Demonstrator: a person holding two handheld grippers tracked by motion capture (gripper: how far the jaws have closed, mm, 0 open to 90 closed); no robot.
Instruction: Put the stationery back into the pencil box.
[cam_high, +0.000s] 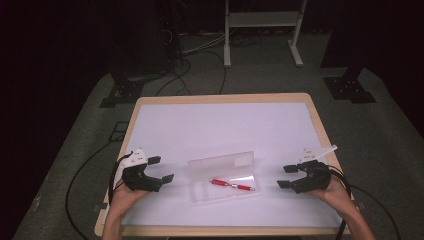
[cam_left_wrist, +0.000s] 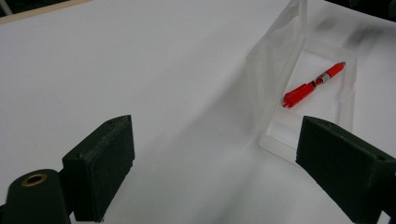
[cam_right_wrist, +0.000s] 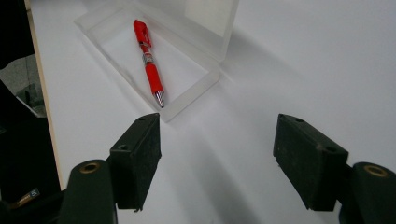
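While both hands rest near the front edge of the table, a clear plastic case sits open between them on the white surface, lid raised along its far side. Red pen lies flat in the tray of the case, roughly lengthwise, tip toward the person's right.

Left gripper: jaws spread wide, nothing between them, pointing toward the case from its left. From the left gripper view, the case lies ahead and to the right of the jaws; the near corner of the tray sits just beside the right-hand jaw, whether it touches cannot be told. Pen lies farther in, well past the fingertips, clear of both.

Right gripper: jaws likewise released and wide apart, empty, pointing toward the case from its right. From the right gripper view, the case lies ahead and to the left; its near corner falls just beyond the left-hand jaw, apart from it. Pen points its metal tip toward that jaw, with the tray wall between them. Bare white tabletop fills the gap between the two fingers.

Neither gripper touches the pen.
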